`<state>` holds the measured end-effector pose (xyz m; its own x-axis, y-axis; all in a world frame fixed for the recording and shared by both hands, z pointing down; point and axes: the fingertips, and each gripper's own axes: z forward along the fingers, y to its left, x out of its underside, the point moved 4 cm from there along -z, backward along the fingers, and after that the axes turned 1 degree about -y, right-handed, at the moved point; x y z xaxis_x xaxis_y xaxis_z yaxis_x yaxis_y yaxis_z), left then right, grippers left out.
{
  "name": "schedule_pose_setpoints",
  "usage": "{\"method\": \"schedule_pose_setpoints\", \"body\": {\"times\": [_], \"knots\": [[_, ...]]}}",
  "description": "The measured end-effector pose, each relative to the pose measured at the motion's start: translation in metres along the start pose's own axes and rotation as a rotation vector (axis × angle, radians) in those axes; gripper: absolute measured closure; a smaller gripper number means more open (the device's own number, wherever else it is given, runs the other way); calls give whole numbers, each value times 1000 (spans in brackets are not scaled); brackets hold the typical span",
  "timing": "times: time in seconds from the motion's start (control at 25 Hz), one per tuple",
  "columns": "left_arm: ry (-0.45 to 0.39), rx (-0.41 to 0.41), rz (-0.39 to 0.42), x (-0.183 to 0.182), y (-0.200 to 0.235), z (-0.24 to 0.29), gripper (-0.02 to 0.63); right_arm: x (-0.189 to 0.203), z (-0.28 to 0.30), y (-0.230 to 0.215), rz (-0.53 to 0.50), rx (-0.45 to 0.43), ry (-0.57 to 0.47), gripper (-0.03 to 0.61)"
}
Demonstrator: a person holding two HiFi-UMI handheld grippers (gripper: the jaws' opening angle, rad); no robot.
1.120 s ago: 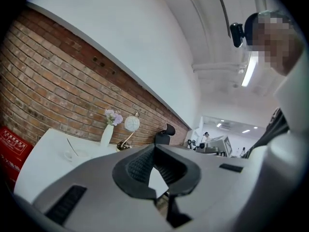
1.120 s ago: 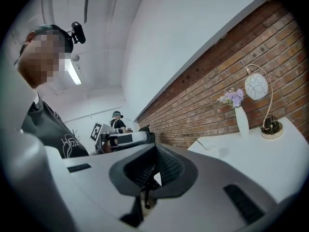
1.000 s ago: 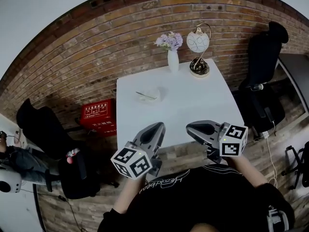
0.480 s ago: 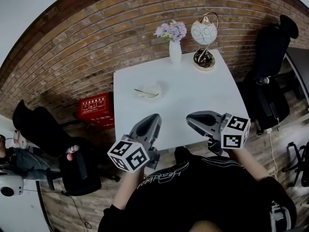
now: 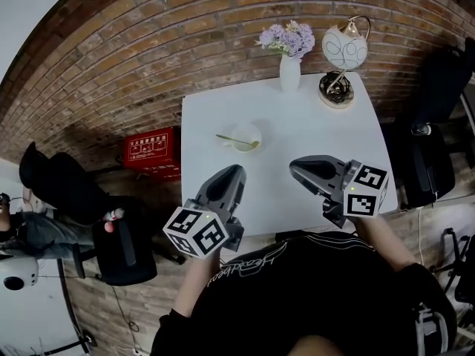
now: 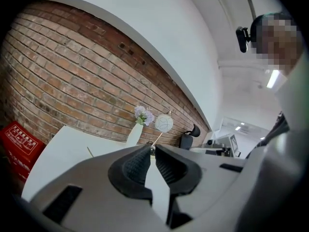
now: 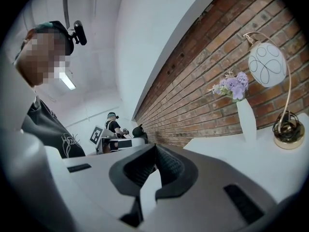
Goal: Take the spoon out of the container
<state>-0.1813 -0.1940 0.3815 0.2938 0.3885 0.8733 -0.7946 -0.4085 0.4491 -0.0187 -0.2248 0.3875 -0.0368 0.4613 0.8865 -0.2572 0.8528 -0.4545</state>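
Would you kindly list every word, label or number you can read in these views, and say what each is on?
No text reads clearly.
Red box: rows of white characters, too small and blurred to read.
Black shirt: white script print, upside down in the head view, too blurred to read.
Marker cubes: black-and-white square patterns only, no words.

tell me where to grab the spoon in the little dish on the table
Take the thin greenish spoon by its handle end, which seems to poke past the left rim of the small round white container. Come in from above on that side with the left hand-held gripper, jaws across the handle; the bowl end sits inside.
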Motion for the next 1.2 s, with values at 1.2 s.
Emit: {"method": "schedule_pose_setpoints", "body": {"times": [1.2], "knots": [[109,-324,-212,42,178,80,376,13,24,-89,124,57,73,581]]}}
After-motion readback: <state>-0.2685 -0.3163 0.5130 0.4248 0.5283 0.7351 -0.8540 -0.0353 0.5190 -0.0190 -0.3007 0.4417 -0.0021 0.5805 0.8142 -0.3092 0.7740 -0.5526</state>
